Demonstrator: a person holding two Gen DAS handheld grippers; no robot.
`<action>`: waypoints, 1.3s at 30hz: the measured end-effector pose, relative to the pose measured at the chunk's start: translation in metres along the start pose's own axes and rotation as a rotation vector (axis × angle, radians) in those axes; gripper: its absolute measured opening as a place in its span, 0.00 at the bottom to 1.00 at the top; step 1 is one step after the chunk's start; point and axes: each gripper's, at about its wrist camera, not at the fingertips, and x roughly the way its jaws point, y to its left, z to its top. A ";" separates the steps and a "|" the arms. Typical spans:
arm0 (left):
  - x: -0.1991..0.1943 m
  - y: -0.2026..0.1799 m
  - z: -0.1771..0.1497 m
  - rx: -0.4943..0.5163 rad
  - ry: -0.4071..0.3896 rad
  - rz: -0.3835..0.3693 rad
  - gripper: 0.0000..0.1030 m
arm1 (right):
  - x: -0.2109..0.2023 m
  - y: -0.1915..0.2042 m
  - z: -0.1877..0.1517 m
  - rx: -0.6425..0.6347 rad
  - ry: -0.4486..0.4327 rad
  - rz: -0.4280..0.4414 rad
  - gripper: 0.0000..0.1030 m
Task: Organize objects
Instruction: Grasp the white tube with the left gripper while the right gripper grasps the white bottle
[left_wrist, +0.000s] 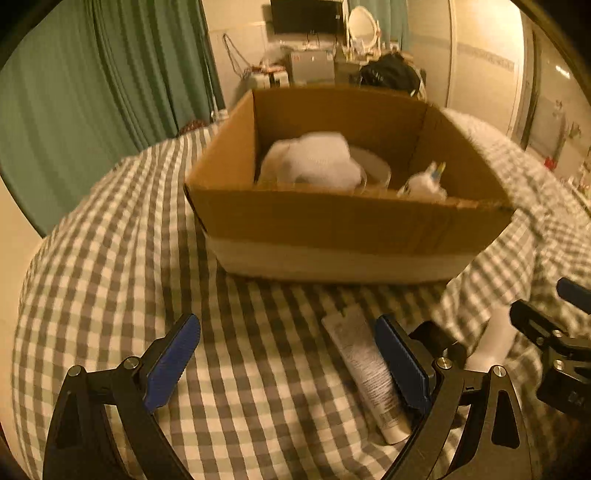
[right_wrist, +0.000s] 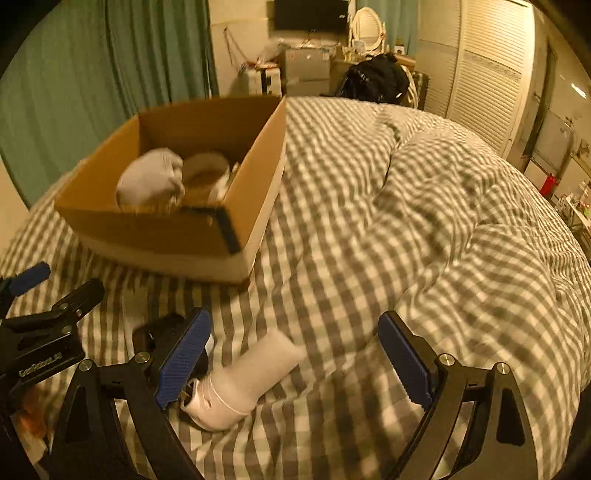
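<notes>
The room is lit by warm, yellowish light. A bed with a grey-and-white checked duvet (right_wrist: 424, 229) fills most of both views; the cover is bunched into high folds on the right side. Green curtains (left_wrist: 92, 103) hang along the left wall. At the far wall a dark flat screen (left_wrist: 306, 14) is mounted high, and beside it stands a white oval mirror (right_wrist: 367, 22). Below them there is cluttered low furniture with a black bag (right_wrist: 376, 77) on it. On the right stand white louvred wardrobe doors (right_wrist: 487, 74).
</notes>
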 end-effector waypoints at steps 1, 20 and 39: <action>0.005 0.000 -0.002 -0.003 0.023 -0.006 0.95 | 0.002 0.001 -0.002 -0.006 0.011 0.001 0.89; 0.034 -0.057 -0.036 0.196 0.198 -0.188 0.39 | 0.010 0.000 -0.010 0.009 0.052 0.020 0.89; -0.014 -0.015 -0.026 0.026 0.079 -0.213 0.15 | 0.028 0.032 -0.036 -0.117 0.160 0.003 0.83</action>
